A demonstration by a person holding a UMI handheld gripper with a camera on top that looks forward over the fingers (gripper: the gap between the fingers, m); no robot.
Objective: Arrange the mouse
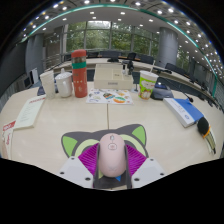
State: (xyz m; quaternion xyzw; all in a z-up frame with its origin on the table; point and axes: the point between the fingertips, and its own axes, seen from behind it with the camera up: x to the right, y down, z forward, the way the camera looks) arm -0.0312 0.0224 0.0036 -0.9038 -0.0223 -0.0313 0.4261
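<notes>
A pale pink computer mouse (111, 153) sits between my gripper's (111, 160) two fingers. The magenta pads (90, 158) press against both of its sides, so the gripper is shut on it. Under and just ahead of the mouse lies a grey cat-shaped mouse mat (88, 138) with green ears, flat on the beige table (60, 125). I cannot tell whether the mouse rests on the mat or hangs just above it.
Beyond the mat lie printed sheets (108, 97). Behind them stand a red-orange stacked container (79, 72), a silver jug (63, 84) and a white-green cup (148, 83). A blue-white flat item (183, 109) and a black object (204, 126) lie right, a booklet (28, 112) left.
</notes>
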